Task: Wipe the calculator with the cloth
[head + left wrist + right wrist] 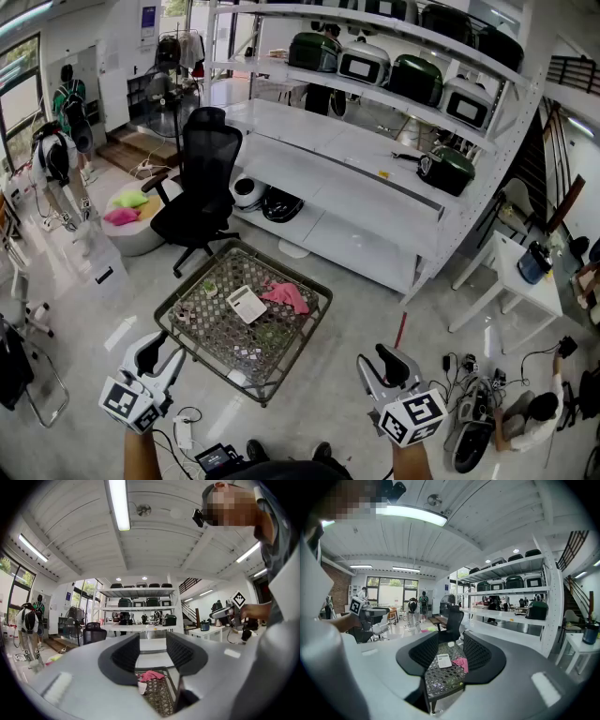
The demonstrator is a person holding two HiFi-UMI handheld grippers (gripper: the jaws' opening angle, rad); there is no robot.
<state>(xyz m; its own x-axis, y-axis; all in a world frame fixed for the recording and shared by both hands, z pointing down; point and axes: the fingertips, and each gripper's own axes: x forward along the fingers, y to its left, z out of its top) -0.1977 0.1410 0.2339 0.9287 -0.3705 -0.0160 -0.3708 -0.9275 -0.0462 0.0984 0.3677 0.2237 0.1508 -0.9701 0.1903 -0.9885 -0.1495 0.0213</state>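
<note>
On the bench, near its middle, the calculator; just right of it (touching or not, hard to tell) the cloth. Behind the bench, a chair. Farther back and right, a shelf rack with cookers on it. In front, apart from the bench: left gripper by the left corner, right gripper off to the right.

Calculator white, cloth pink, bench top a dark lattice weave in a dark frame, chair black.
</note>
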